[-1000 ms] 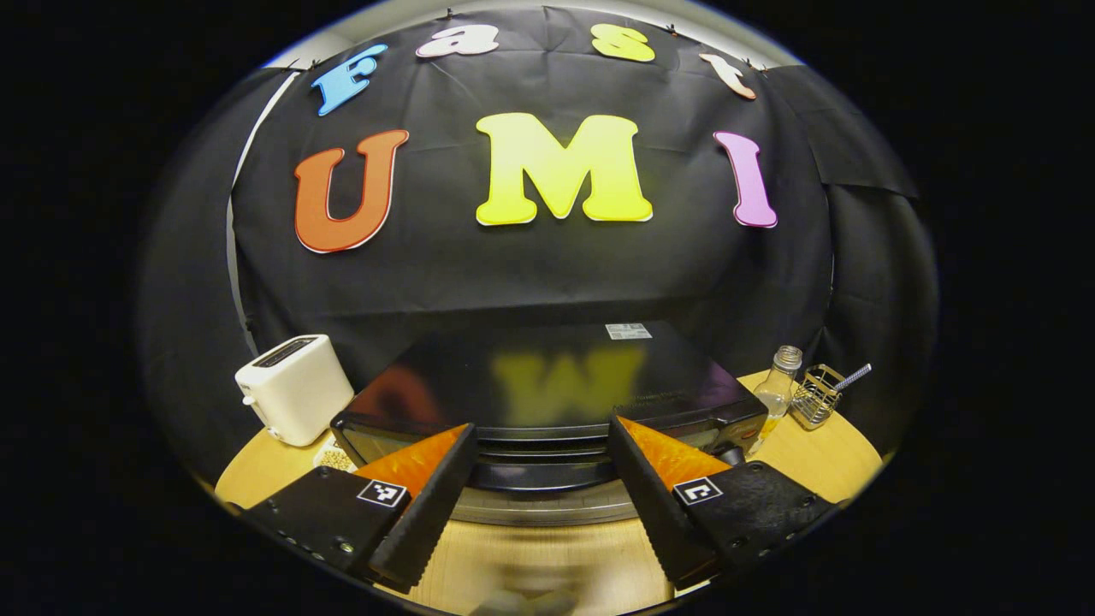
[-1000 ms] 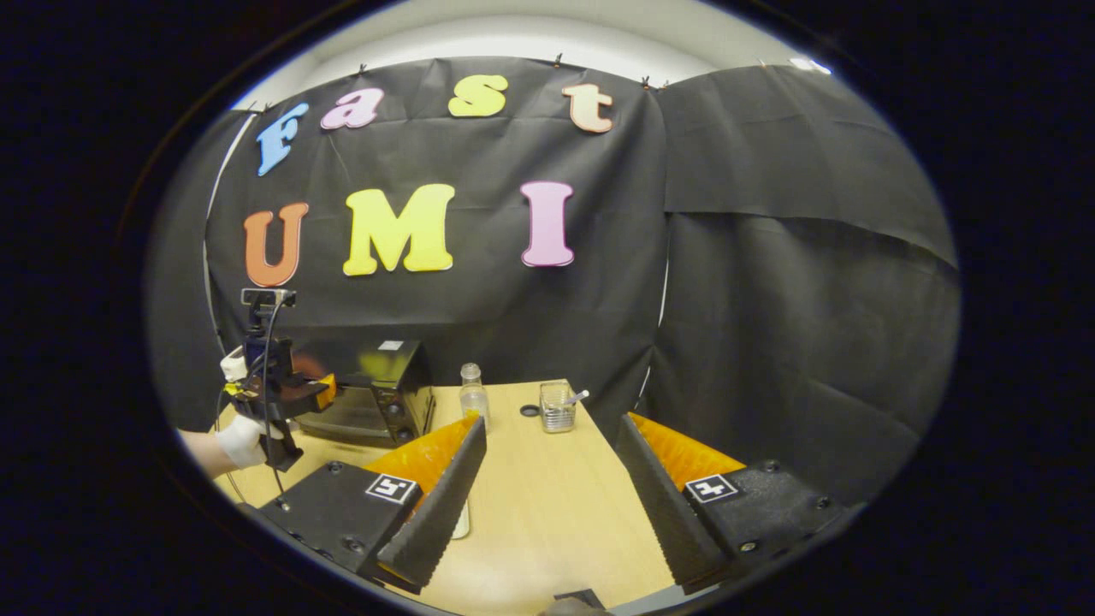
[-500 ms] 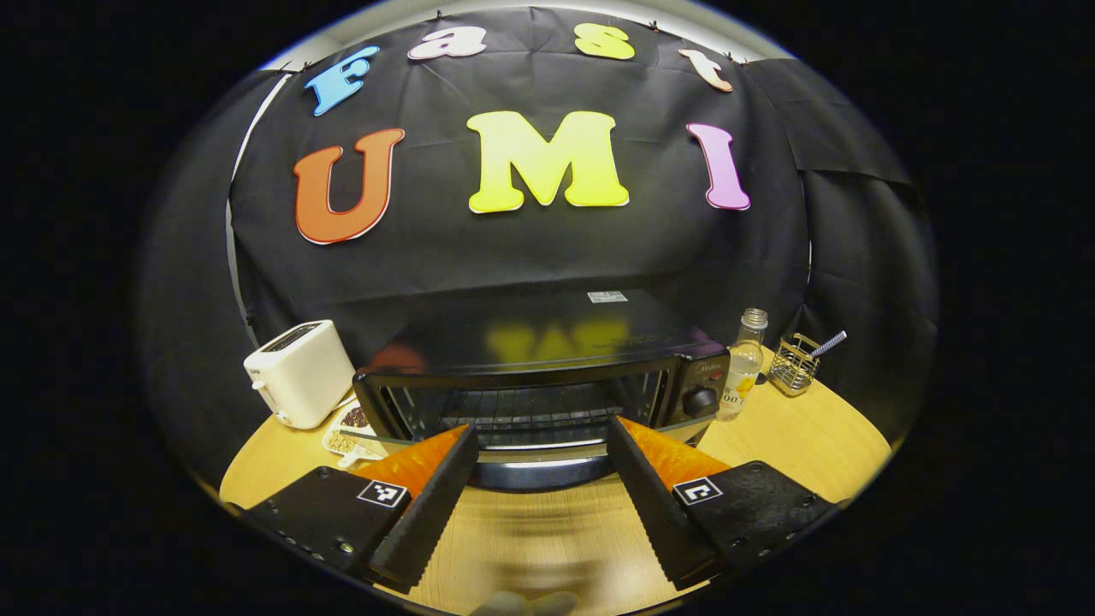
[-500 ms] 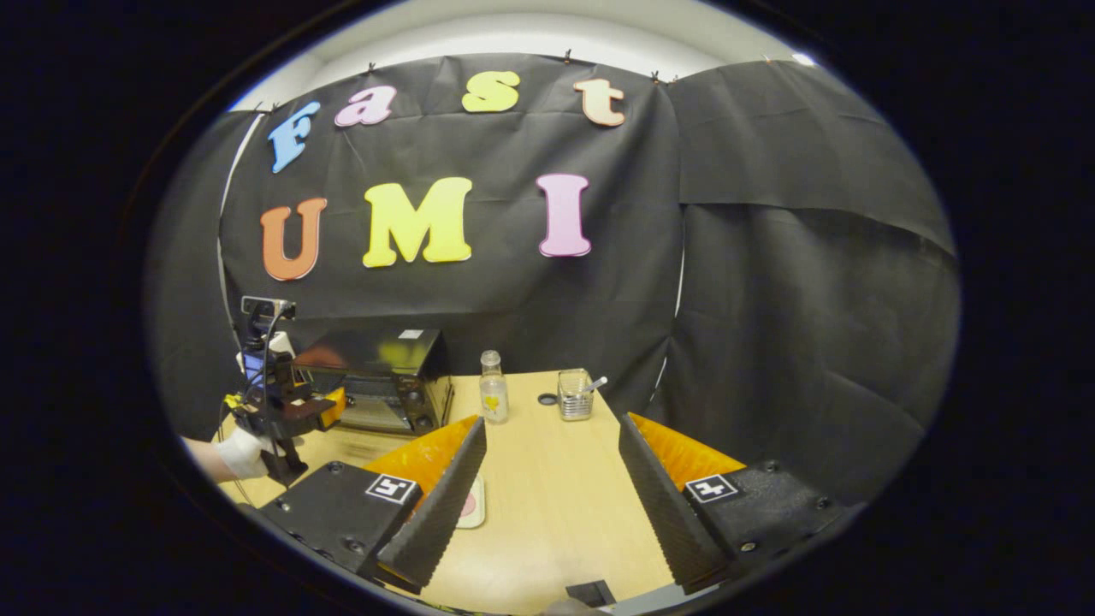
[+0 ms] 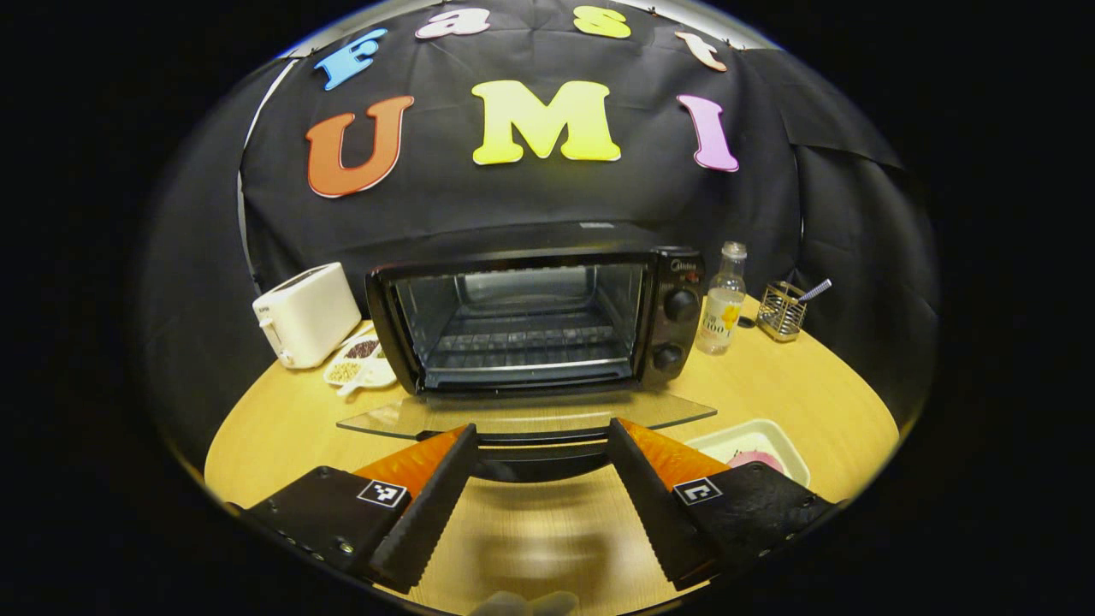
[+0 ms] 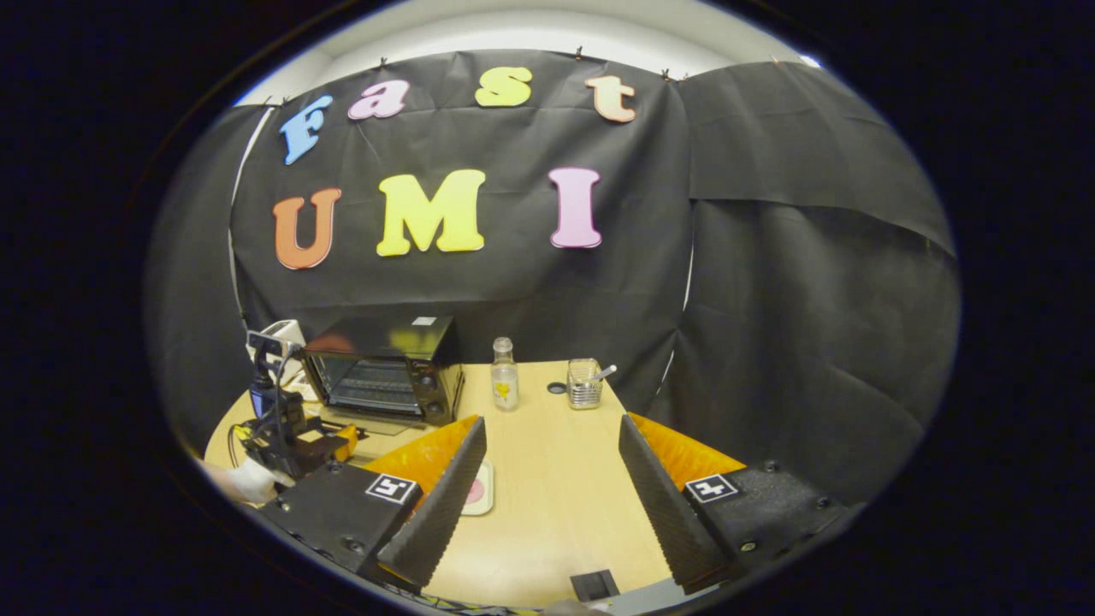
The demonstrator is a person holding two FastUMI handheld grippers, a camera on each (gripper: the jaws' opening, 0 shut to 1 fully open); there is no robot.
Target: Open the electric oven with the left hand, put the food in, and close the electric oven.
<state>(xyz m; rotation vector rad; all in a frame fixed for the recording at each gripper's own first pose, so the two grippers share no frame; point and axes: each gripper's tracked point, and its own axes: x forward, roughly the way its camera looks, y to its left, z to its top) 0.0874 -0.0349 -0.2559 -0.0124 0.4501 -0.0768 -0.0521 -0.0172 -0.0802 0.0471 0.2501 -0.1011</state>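
Left gripper view shows you the table, then the oven on it, its glass door dropped flat toward you, cavity facing you. The food tray lies right of the oven's door, long side running across the table, nearer your right gripper. Your left gripper hangs level before the door's handle, jaws wide, empty. Your right gripper's jaws are also wide and empty.

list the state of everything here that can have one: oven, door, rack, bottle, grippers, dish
electric oven: open, nothing inside
oven door: folded down flat
oven rack: bare
left gripper: open, at the door's handle, holding nothing
right gripper: open, holding nothing
bottle: upright
white dish: on the table, pink food in it
toaster: upright, slots unclear
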